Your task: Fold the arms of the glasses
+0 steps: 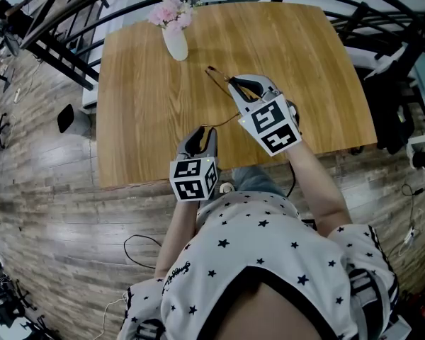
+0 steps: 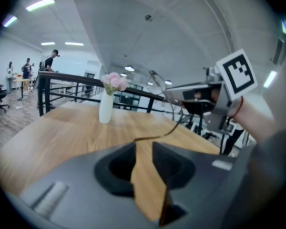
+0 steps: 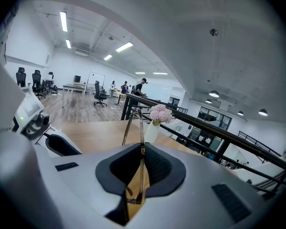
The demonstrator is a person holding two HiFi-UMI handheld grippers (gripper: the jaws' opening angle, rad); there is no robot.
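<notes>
Over the near half of the wooden table (image 1: 149,105), from the head view: glasses (image 1: 218,76) pinched in the right tongs (image 1: 244,87), well short of the white vase (image 1: 175,42) at the far side. One thin arm (image 1: 223,122) unfolded, trailing from that grip down and leftward, long axis on the line between the two tools, tip ending right at the mouth of the left tongs (image 1: 204,132). Left side plainly the nearer one to that free end. Along the left tongs' own view: jaws narrowly parted, a wedge of bare table showing between them and nothing clamped; dark arm tip just at the left jaw's edge, then running up and to the right toward the lenses (image 2: 158,82) held aloft beside the other tool's marker cube. Hard to say whether tip and jaw touch or merely sit side by side. Along the right tongs' own view: jaws closed hard on the gold frame (image 3: 142,151), frame standing on edge in the slot, one arm rising forward out of it toward the pink flowers (image 3: 161,113). Likely next: close on or nudge that free tip with the left tool and swing it back toward the frame, the right tool only steadying; hinge axis not readable from any view.
</notes>
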